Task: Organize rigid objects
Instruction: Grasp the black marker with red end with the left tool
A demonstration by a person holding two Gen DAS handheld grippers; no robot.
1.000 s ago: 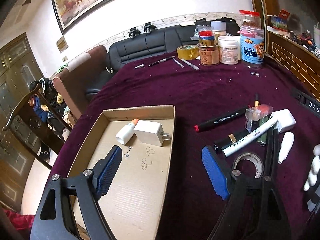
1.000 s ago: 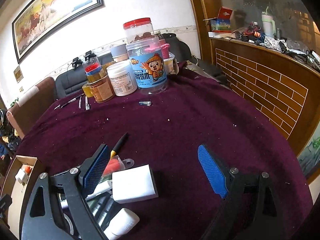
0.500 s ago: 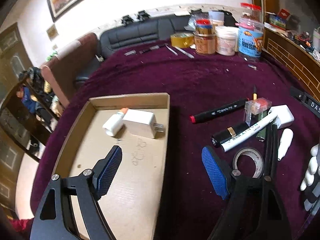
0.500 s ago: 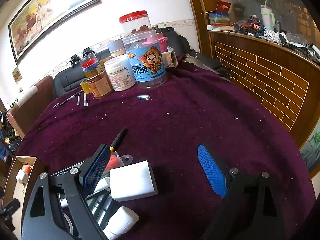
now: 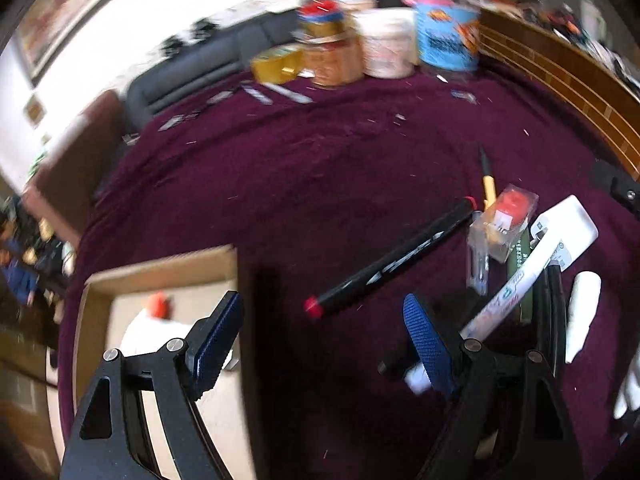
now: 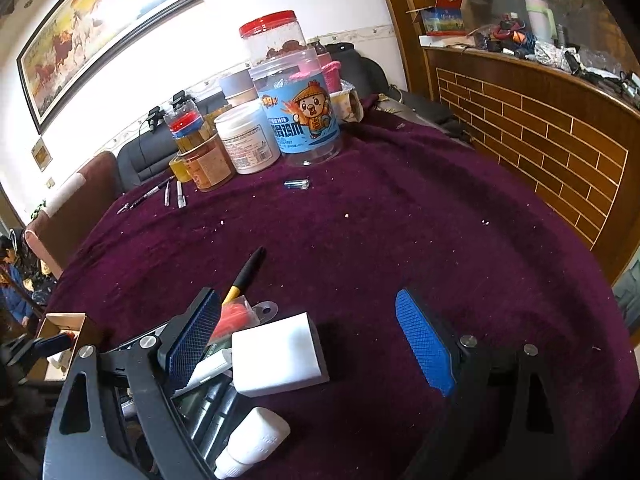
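My left gripper [image 5: 324, 336] is open and empty, low over the purple table, with a black marker with a red end [image 5: 388, 264] just ahead of its fingers. A cardboard box [image 5: 160, 272] at the left holds a white bottle with an orange cap [image 5: 158, 304]. A white pen [image 5: 516, 288], a clear case with a red part [image 5: 508, 220] and a white block [image 5: 568, 228] lie to the right. My right gripper [image 6: 308, 340] is open and empty over the white block [image 6: 276, 354], beside a small white bottle [image 6: 256, 444].
Jars and tubs [image 6: 296, 120] and a yellow tape roll [image 5: 276, 64] stand at the table's far side, with several pens [image 6: 168, 194] and a small metal piece [image 6: 297, 184] near them. A yellow and black pen [image 6: 244, 274] lies mid-table. A brick-patterned counter [image 6: 540, 144] runs along the right.
My left gripper has swung right, away from the box and toward the black marker; its view is motion-blurred. My right gripper has dropped slightly toward the white block.
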